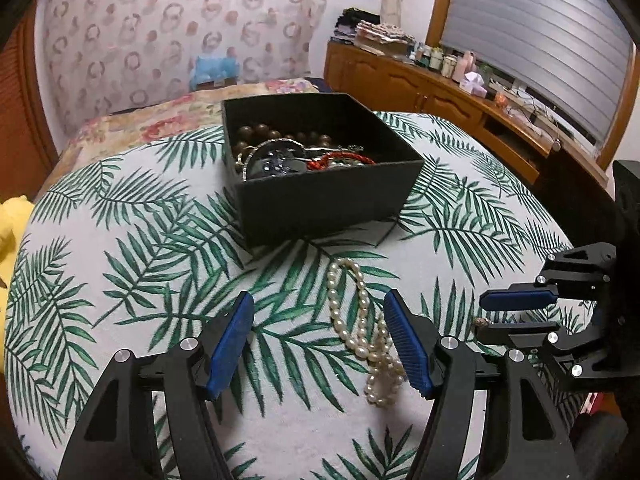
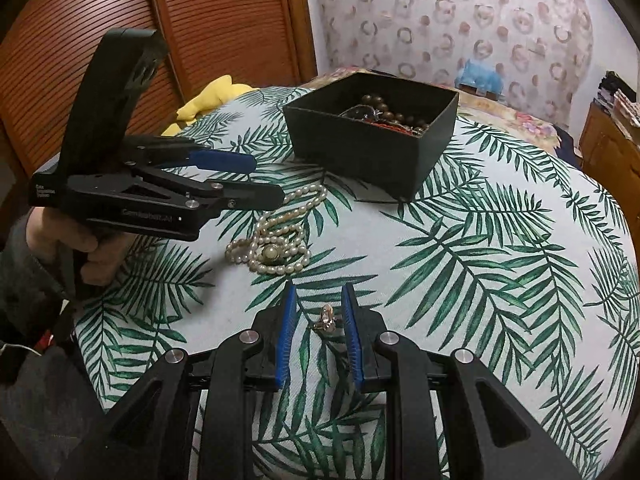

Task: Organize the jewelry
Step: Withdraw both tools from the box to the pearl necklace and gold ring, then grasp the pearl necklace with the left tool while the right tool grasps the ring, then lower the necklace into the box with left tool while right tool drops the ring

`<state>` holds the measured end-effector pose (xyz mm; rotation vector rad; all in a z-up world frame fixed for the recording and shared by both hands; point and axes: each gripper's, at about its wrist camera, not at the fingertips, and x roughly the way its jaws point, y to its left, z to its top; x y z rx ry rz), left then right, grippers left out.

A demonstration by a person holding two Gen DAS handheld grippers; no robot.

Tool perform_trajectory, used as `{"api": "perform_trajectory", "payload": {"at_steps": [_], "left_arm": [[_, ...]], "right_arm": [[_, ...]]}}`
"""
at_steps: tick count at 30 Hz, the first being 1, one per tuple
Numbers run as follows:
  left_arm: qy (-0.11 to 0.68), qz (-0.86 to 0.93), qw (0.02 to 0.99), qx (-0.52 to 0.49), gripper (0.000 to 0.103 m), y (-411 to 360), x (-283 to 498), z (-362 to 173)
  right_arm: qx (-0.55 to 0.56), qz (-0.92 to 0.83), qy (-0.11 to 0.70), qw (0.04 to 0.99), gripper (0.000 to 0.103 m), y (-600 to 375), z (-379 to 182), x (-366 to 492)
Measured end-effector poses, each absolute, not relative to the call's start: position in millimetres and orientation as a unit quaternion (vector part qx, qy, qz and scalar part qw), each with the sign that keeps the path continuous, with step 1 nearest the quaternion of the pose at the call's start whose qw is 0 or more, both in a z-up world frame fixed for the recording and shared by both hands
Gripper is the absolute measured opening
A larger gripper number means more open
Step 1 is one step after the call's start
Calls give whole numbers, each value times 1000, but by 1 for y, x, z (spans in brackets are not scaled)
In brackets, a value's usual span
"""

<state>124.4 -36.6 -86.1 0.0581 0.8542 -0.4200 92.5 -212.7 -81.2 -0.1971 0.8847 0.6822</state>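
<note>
A black open box [image 1: 332, 200] [image 2: 372, 148] on the leaf-print cloth holds brown beads, a red cord bracelet and other jewelry. A pearl necklace [image 1: 360, 320] [image 2: 276, 236] lies on the cloth in front of it. My left gripper [image 1: 320, 308] [image 2: 268, 178] is open, its fingers on either side of the necklace and just above it. My right gripper [image 2: 318, 292] [image 1: 482, 312] is open, with a small gold ring [image 2: 327, 318] lying on the cloth between its pads. The pads do not touch the ring.
The round table [image 1: 120, 240] has a leaf-print cloth. A yellow soft toy [image 2: 212, 100] sits at its left edge. A flowered bed [image 1: 160, 116] lies behind. A wooden sideboard [image 1: 440, 92] with clutter stands at the right, and a louvred wooden door [image 2: 160, 20] at the left.
</note>
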Motion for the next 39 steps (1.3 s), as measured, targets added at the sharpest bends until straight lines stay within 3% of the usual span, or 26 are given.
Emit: {"api": "perform_trajectory", "payload": {"at_steps": [1, 3, 6, 14, 19, 28, 29, 39], "left_arm": [[411, -203, 888, 29, 64, -39, 124, -86], [412, -206, 887, 30, 64, -40, 124, -87], [412, -208, 887, 32, 59, -42, 124, -87], [416, -215, 883, 38, 32, -45, 134, -87], [417, -211, 883, 38, 22, -44, 141, -86], [418, -211, 881, 71, 18, -57, 145, -92], [417, -212, 881, 73, 5, -58, 144, -92], [368, -222, 901, 57, 4, -55, 128, -52]], "right_arm": [[-96, 322, 422, 842, 25, -212, -83, 93], [-104, 320, 427, 839, 14, -211, -87, 93], [-109, 320, 426, 839, 10, -212, -88, 92], [-101, 319, 411, 848, 9, -221, -81, 98], [-98, 308, 401, 857, 9, -227, -75, 109], [-90, 301, 384, 868, 9, -228, -66, 122], [-90, 300, 383, 869, 9, -228, -65, 123], [-95, 299, 349, 883, 9, -224, -39, 122]]}}
